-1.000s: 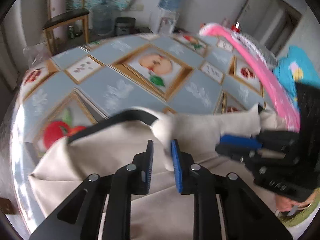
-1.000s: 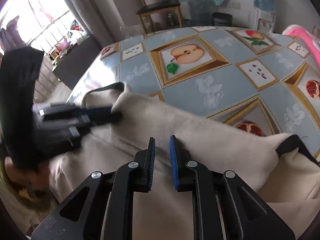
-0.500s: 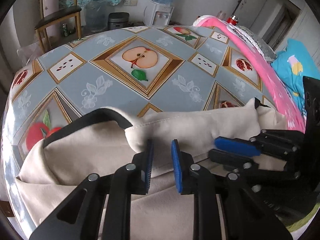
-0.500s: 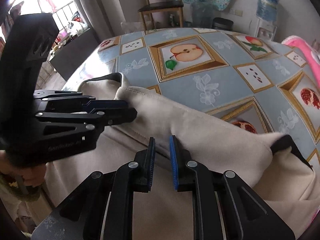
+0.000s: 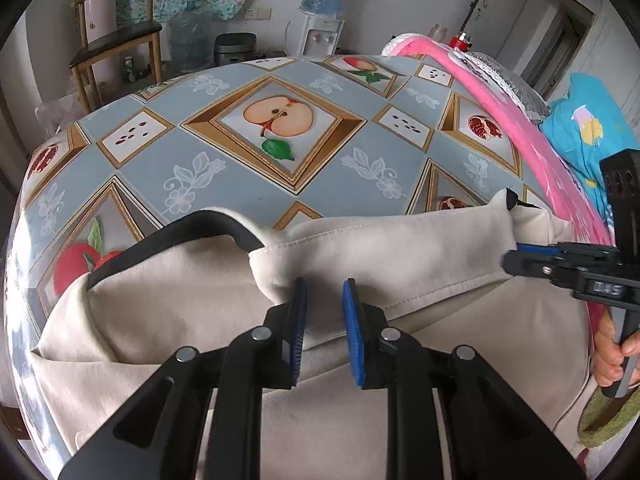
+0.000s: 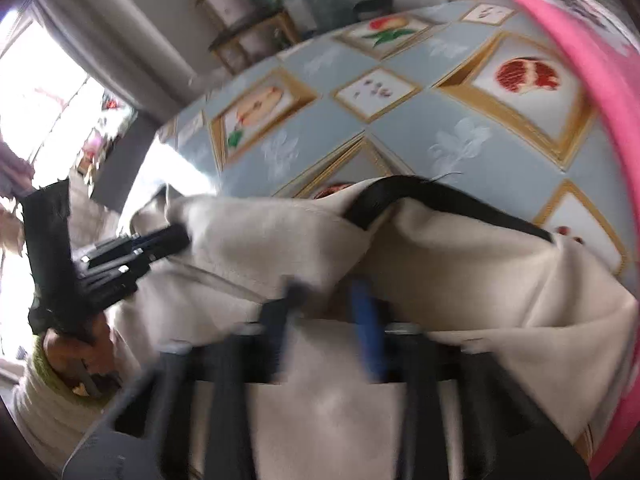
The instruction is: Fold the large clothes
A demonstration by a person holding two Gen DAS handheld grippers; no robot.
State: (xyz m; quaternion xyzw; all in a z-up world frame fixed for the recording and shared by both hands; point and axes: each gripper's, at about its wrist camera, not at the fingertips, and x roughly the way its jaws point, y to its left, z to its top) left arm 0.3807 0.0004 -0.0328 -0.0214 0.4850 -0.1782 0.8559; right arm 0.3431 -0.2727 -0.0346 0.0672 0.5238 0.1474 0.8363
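A large beige garment (image 5: 400, 256) with black trim (image 5: 208, 224) lies on the near part of the fruit-patterned tablecloth (image 5: 248, 184). Its upper layer is folded over towards me. My left gripper (image 5: 325, 296) straddles the hem of that fold, its jaws narrow and pinching the cloth. In the blurred right wrist view the garment (image 6: 260, 240) bunches between the fingers of my right gripper (image 6: 326, 292), whose jaws are closing on it. The black trim (image 6: 420, 196) arches just beyond. Each gripper shows in the other's view: the right gripper (image 5: 510, 256) at the fold's right end, the left gripper (image 6: 180, 238) at its left corner.
A pink hoop-edged cover (image 5: 520, 120) runs along the table's right side, with blue cloth (image 5: 592, 128) behind it. A wooden chair (image 5: 116, 40) and a water dispenser (image 5: 324, 12) stand beyond the far edge. A person's hand (image 5: 612, 356) grips the right tool's handle.
The lifted fold now lies flat on the garment. My right gripper has slid right along the fold, away from the left one, and rolled; its view is blurred. The left gripper barely moved lately.
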